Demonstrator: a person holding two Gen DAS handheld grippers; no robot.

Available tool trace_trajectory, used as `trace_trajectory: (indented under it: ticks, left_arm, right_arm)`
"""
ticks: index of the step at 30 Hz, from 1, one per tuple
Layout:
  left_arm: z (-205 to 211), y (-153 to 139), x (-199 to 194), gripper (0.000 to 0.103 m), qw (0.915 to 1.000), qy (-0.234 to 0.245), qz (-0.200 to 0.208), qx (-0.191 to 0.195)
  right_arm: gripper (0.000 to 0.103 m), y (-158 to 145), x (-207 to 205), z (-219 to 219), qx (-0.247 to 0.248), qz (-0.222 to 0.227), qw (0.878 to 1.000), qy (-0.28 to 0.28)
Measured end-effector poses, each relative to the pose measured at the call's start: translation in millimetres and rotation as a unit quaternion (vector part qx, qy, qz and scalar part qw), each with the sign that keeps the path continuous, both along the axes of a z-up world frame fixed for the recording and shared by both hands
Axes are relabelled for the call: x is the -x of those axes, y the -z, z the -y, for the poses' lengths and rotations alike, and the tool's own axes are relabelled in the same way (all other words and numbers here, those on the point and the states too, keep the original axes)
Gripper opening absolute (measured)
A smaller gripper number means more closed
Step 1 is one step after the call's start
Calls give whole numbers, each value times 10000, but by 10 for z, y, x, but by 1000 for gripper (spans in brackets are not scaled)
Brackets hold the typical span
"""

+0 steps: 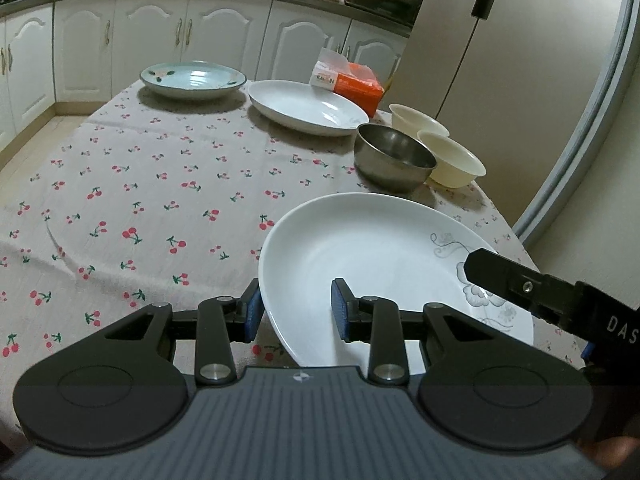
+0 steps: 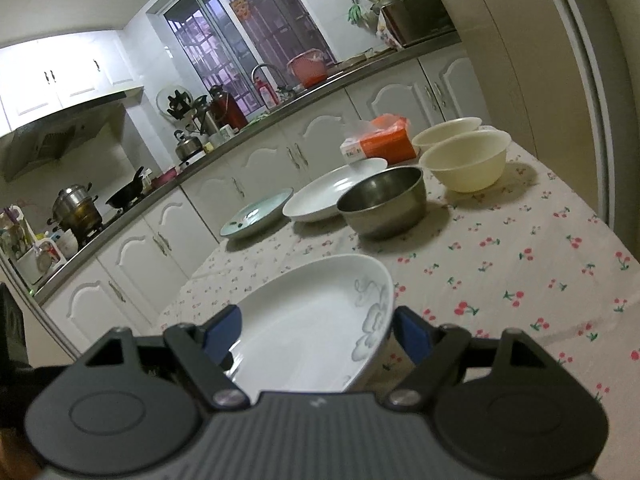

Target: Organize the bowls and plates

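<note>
A white plate with a grey flower pattern [image 1: 380,260] [image 2: 304,332] lies at the near right of the cherry-print table [image 1: 140,200]. My left gripper [image 1: 296,312] straddles its near-left rim, with one pad against the outer edge and the other on the inner slope. It looks shut on the rim. My right gripper [image 2: 316,332] stands wide around the plate's right end, and one of its fingers [image 1: 500,276] reaches over the flower pattern. Its pads do not visibly press.
Beyond the plate stand a steel bowl [image 1: 394,160] [image 2: 384,204] and two cream bowls [image 1: 452,160] [image 1: 418,120]. At the far end are a white oval plate [image 1: 304,108], a pale green plate [image 1: 192,80] and an orange tissue pack [image 1: 356,84]. A fridge [image 1: 520,80] stands to the right.
</note>
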State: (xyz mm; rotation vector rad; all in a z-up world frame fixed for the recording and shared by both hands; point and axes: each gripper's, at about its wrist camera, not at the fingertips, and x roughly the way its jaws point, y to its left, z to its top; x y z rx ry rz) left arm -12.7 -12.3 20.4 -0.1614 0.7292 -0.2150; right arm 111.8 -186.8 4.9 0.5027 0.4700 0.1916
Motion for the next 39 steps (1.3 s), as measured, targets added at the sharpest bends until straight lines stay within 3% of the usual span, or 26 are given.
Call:
trace_trajectory:
  ticks: [8,23,29,36,39]
  left_arm:
    - [19,187,-28,37,10000,40,-67,30]
    - [-156,76,347,42,9997,207,-11,106]
    - [-233,30,347,63,9997,221,11,126]
    - [-342,-91,309,79,9997,201,102,116]
    - [-385,-179,284,93,9996,204,204,64]
  right_arm:
    - [83,41,3,10,5,-112,9999,13]
    - [87,105,-20,1,9,-291,9995,-91]
    - [99,67,-21,10,-32,-370,9992,-177]
    - [100,-96,-31,69,102,-472,9988,-4]
    - [102,-210,-98,111,118,-480,9988,25]
